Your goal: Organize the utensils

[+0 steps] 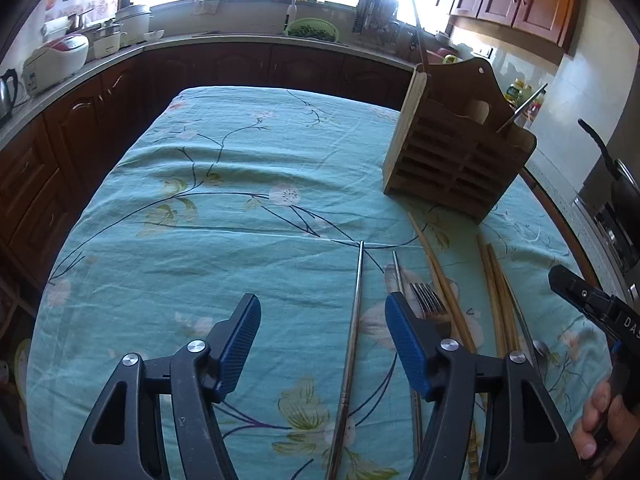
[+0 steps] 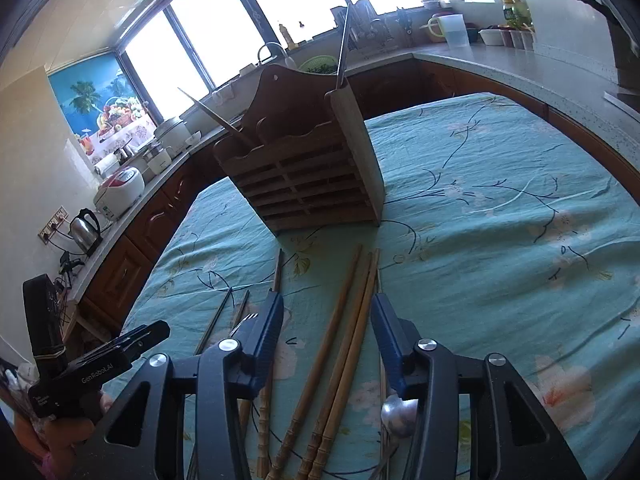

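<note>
Blue ribbed pads line both our tongs, and both stand spread apart with nothing between them. Our left gripper [image 1: 322, 340] hovers over the teal flowered cloth [image 1: 224, 216], and one metal chopstick [image 1: 352, 344] lies in the gap between its fingers, untouched. Just outside its right finger a second metal chopstick [image 1: 397, 270] and a fork [image 1: 428, 299] rest on the cloth, the fork's tines pointing away from us. Our right gripper [image 2: 327, 334] hangs above three wooden chopsticks [image 2: 340, 336] that run lengthwise through its gap; a metal spoon [image 2: 398, 414] lies under its right finger, and one more wooden chopstick [image 2: 276, 276] lies under its left finger. Ahead of both tongs stands the slatted wooden utensil holder [image 2: 312, 176], upright on the cloth. One wooden chopstick [image 2: 208, 112] leans out of its left compartment and one metal chopstick [image 2: 343, 44] rises from its right one. Beyond it runs the kitchen counter [image 2: 520, 68].
</note>
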The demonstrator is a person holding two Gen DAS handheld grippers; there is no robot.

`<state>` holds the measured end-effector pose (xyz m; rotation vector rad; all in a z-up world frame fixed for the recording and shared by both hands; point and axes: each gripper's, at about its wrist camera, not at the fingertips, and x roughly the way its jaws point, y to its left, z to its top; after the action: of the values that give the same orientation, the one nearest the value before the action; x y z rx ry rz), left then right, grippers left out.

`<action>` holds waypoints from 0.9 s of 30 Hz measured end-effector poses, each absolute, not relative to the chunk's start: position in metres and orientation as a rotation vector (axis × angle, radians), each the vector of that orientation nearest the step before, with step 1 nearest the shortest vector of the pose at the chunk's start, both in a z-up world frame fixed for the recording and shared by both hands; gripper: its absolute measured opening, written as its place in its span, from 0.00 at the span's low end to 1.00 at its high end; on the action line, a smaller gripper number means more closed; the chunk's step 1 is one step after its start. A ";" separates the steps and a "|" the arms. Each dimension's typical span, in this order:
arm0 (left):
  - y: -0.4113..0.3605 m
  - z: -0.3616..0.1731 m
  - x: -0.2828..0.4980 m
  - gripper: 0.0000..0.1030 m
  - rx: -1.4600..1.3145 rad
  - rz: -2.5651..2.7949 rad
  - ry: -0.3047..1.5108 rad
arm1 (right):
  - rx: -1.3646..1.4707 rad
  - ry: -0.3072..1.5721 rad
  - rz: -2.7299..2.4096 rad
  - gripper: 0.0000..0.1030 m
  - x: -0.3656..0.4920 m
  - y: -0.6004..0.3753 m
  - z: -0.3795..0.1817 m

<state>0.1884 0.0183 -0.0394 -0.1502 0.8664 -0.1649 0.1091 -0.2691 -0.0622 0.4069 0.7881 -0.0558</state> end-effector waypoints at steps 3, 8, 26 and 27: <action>0.010 -0.041 0.203 0.57 -0.111 -0.187 0.892 | 0.403 0.830 -0.043 0.37 0.126 -0.267 -0.070; -0.003 -0.049 0.225 0.49 -0.053 -0.209 0.934 | 0.387 0.893 -0.050 0.29 0.151 -0.265 -0.087; -0.037 -0.077 0.265 0.15 0.097 -0.246 0.956 | 0.244 1.009 -0.121 0.18 0.202 -0.269 -0.110; -0.037 -0.077 0.266 0.09 0.093 -0.251 0.954 | 0.223 1.014 -0.127 0.16 0.203 -0.269 -0.110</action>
<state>0.2655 -0.0369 -0.0774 0.0927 0.9541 -0.2509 0.2034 -0.2687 -0.1100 0.2227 1.0137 -0.1273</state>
